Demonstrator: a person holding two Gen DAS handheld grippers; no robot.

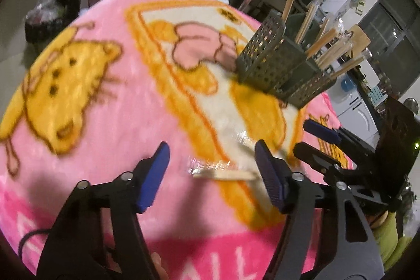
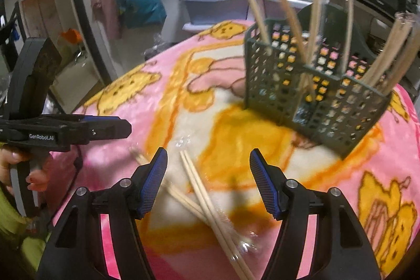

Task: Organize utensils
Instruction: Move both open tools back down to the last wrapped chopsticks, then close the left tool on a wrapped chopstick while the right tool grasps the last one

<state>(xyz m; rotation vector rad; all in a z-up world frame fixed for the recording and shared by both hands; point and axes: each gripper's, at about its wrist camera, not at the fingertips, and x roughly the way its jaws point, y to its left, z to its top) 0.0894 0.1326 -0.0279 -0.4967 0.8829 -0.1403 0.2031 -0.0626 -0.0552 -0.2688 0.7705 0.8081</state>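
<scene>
Right wrist view: the dark green perforated utensil caddy (image 2: 315,91) is seen standing on the pink cartoon blanket (image 2: 341,175), with several wrapped chopstick pairs already upright in its compartments. Two loose pairs of wooden chopsticks in clear wrap (image 2: 207,204) are seen lying crossed on the blanket, in front of the caddy and well apart from it.

The right gripper (image 2: 208,180) is held above the crossed pairs with its jaws partly open; nothing is held, and the pads are clear of the wood. The left gripper (image 1: 212,175) is likewise partly open and empty. A wrapped pair (image 1: 225,175) is seen between its pads, lying across the gap, but contact cannot be confirmed through the blur.

Step judged in hand: pickup of a loose pair for transfer to the caddy; most pairs appear already sorted.

Notes on method:
- The upper pair of the cross should be taken first, so the lower one is not dragged.
- Pads should be closed across both sticks together, away from the crossing point.
- Slippery wrap is to be expected; a firm squeeze is advised.
- The pair should be tilted upright before being lowered into a caddy compartment.
- Both grippers are close together in front of the caddy; a collision should be avoided.
</scene>
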